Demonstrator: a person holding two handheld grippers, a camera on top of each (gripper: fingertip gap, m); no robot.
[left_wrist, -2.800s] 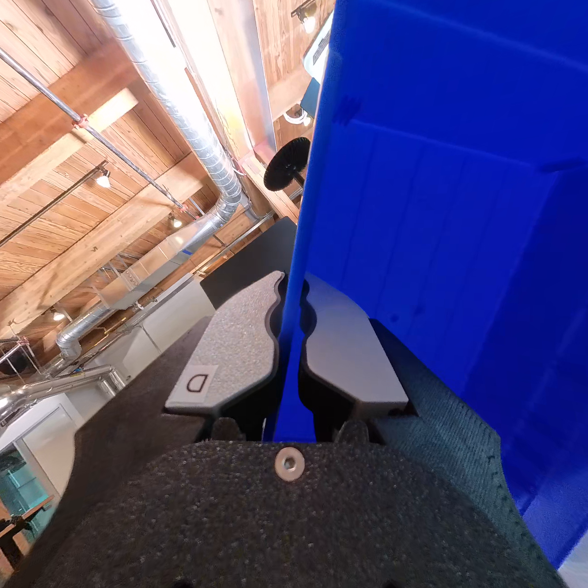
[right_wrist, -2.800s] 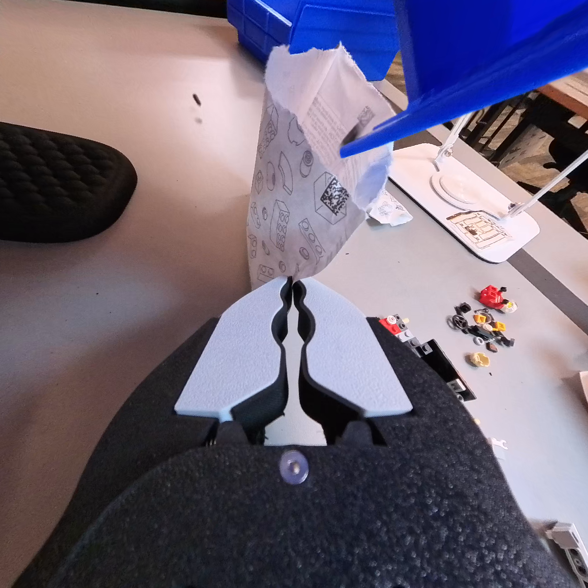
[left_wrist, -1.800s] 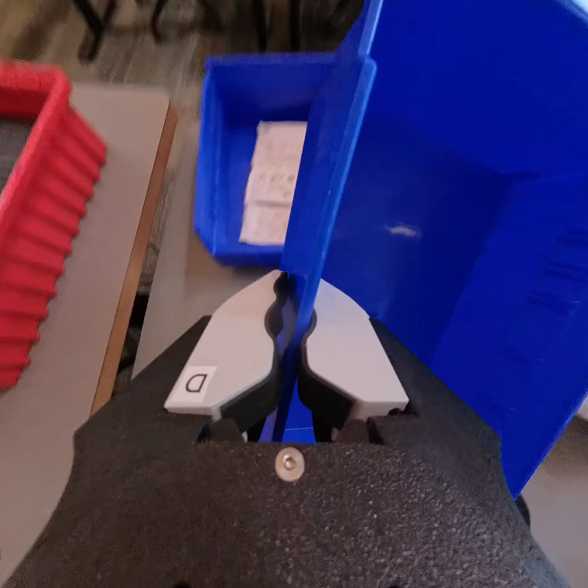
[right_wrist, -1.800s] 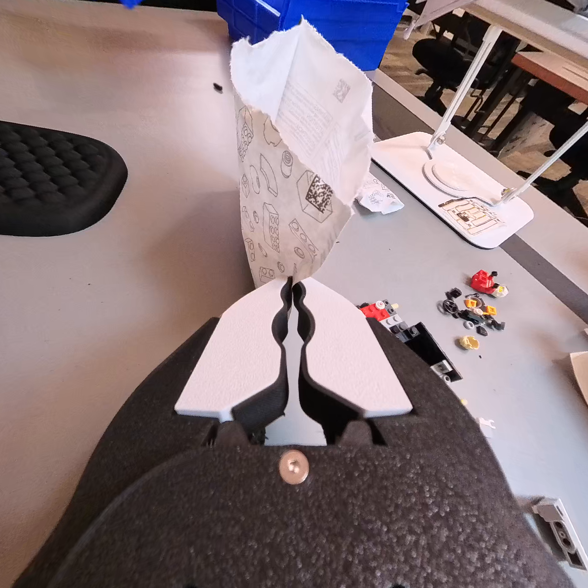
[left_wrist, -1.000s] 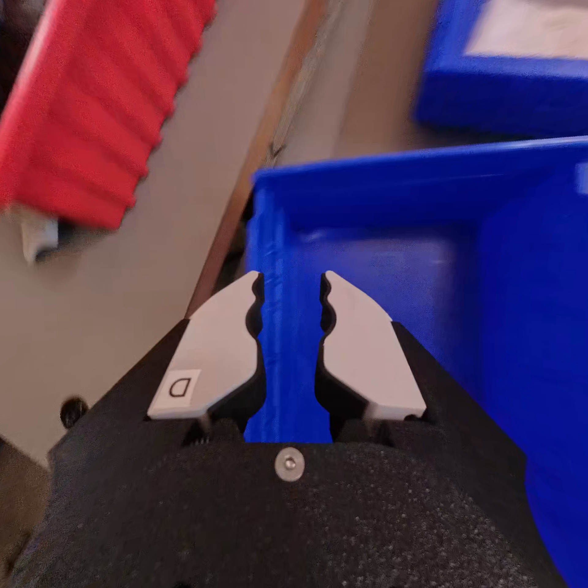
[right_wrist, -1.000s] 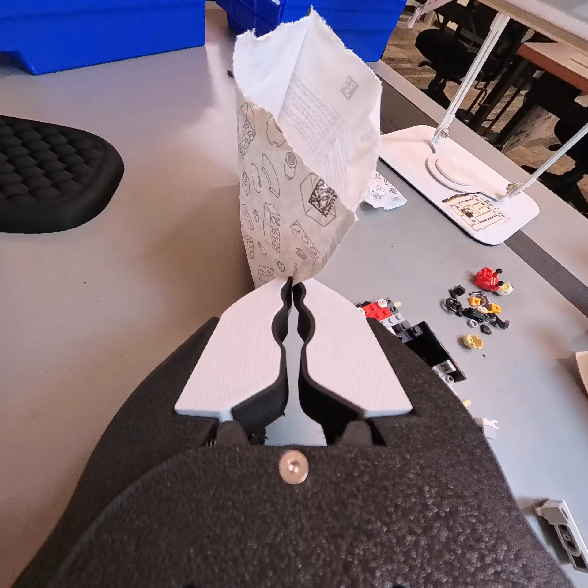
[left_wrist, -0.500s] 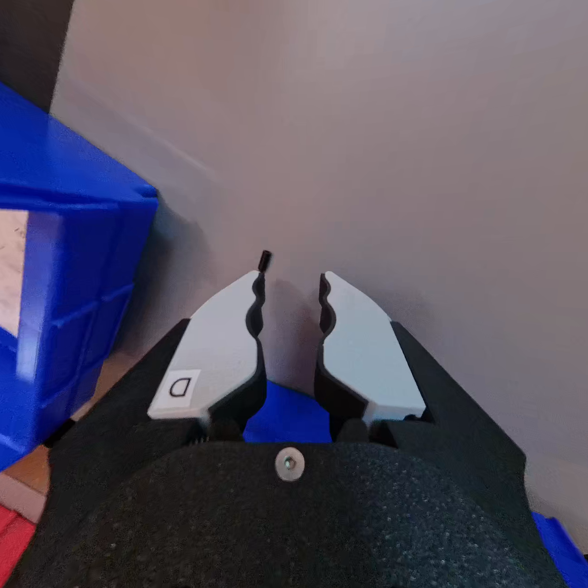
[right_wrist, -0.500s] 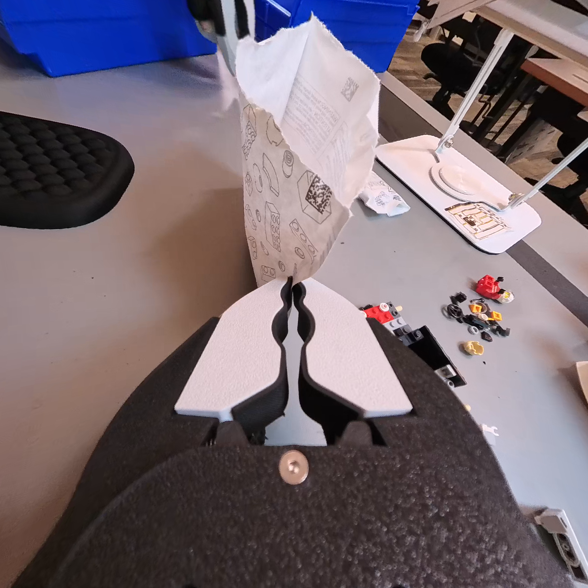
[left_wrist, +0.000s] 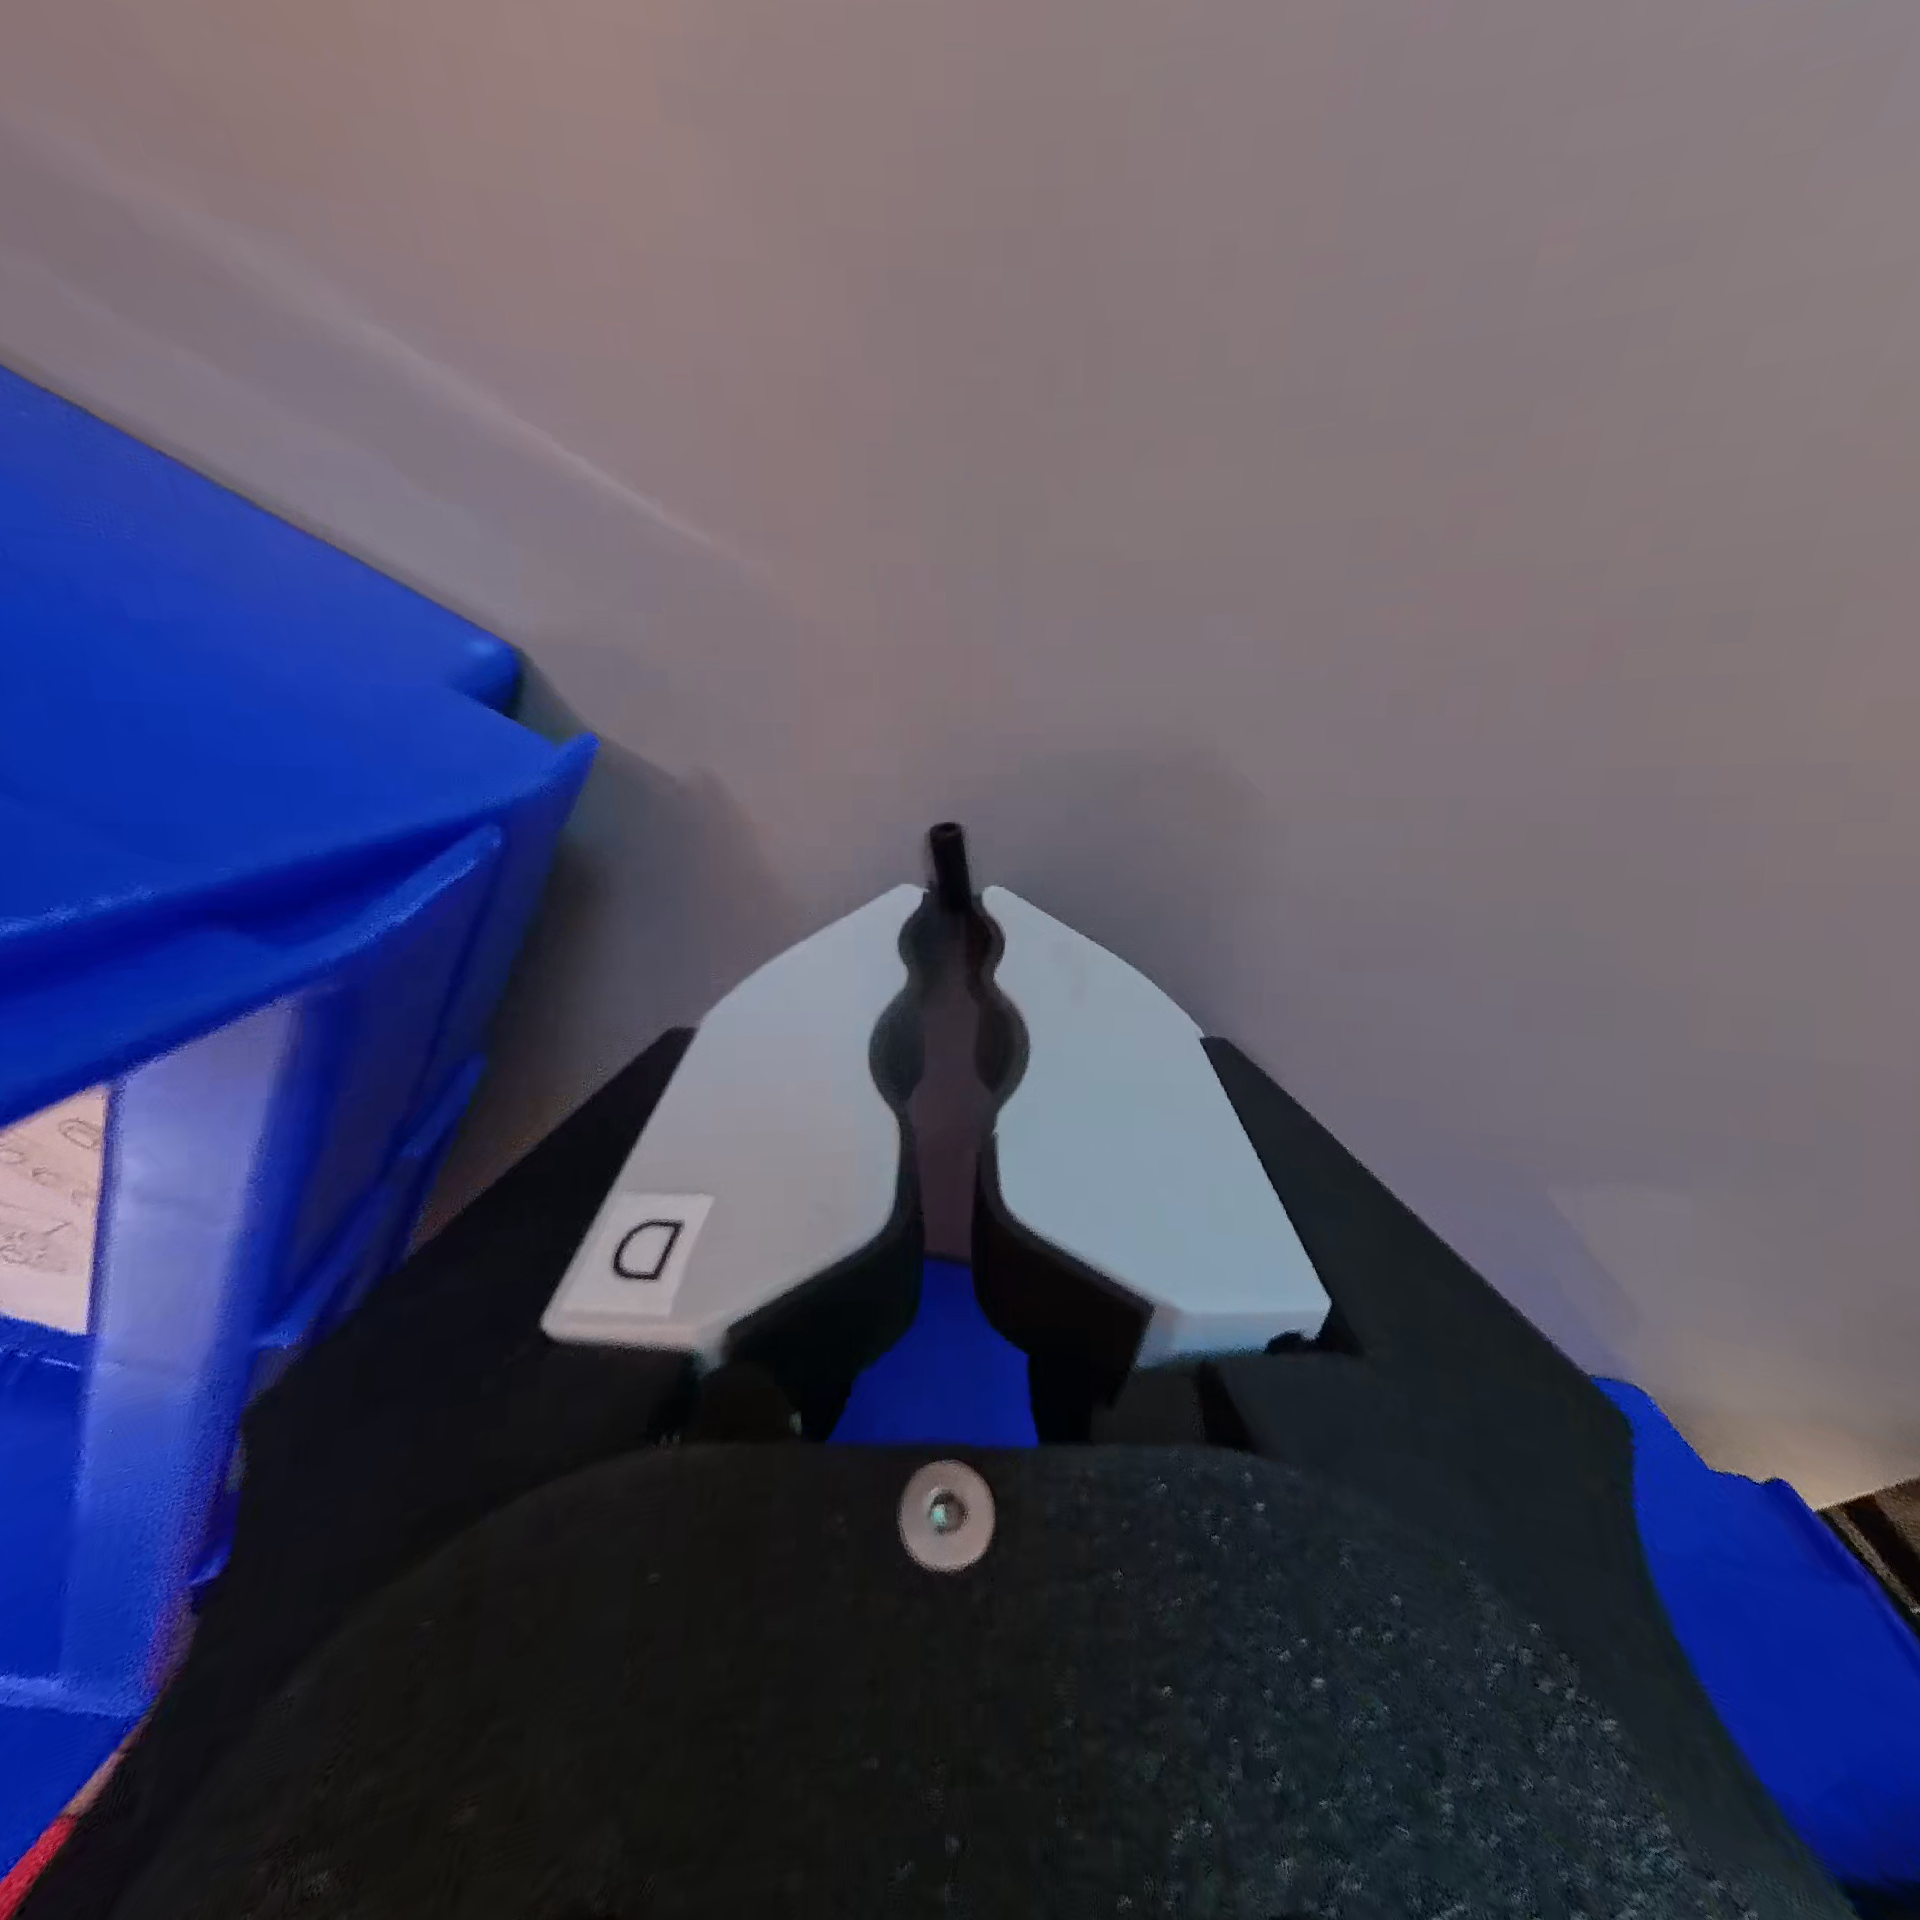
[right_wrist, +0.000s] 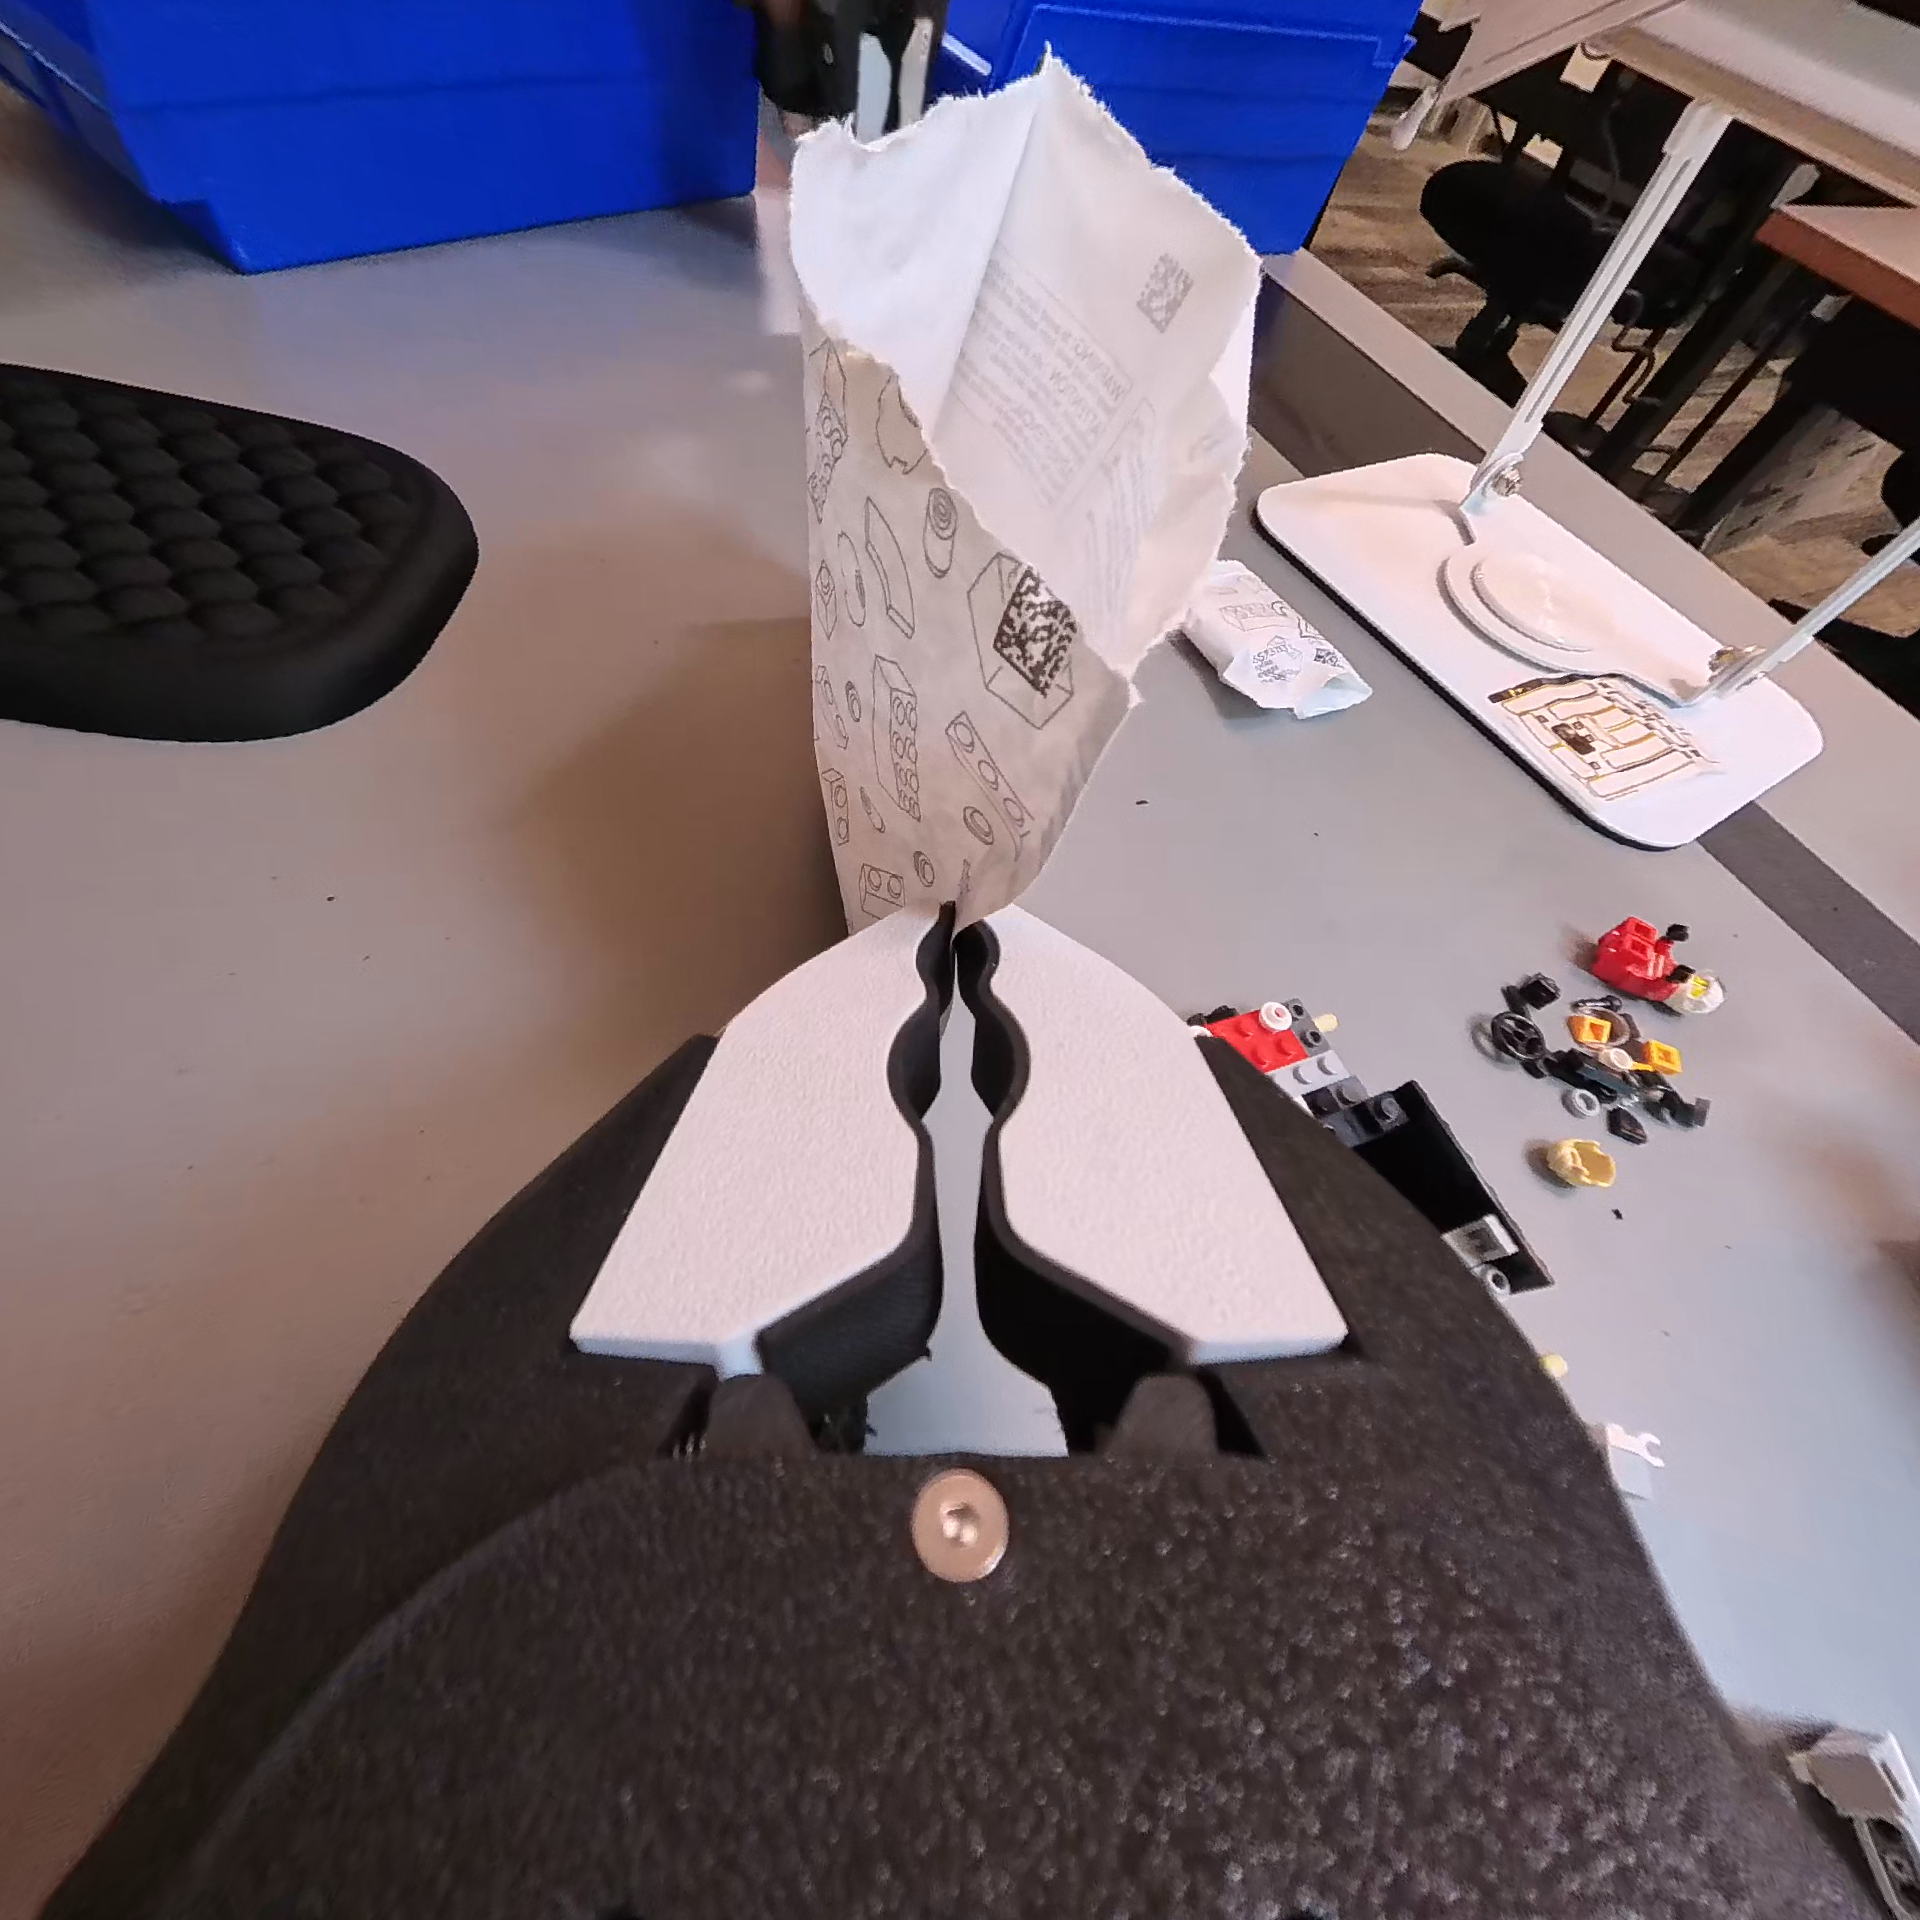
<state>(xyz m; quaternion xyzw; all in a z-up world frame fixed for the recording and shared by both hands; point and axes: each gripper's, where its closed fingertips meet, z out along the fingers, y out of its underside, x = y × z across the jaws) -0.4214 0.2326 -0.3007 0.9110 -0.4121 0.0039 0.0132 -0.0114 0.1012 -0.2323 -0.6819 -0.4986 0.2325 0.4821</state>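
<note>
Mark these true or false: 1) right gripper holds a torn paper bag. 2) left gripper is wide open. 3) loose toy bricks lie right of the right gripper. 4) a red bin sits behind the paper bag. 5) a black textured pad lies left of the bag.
1) True: the right gripper pinches the paper bag.
2) False: the left gripper is closed on a small black peg.
3) True: toy bricks.
4) False: the bins are blue.
5) True: black pad.
</note>
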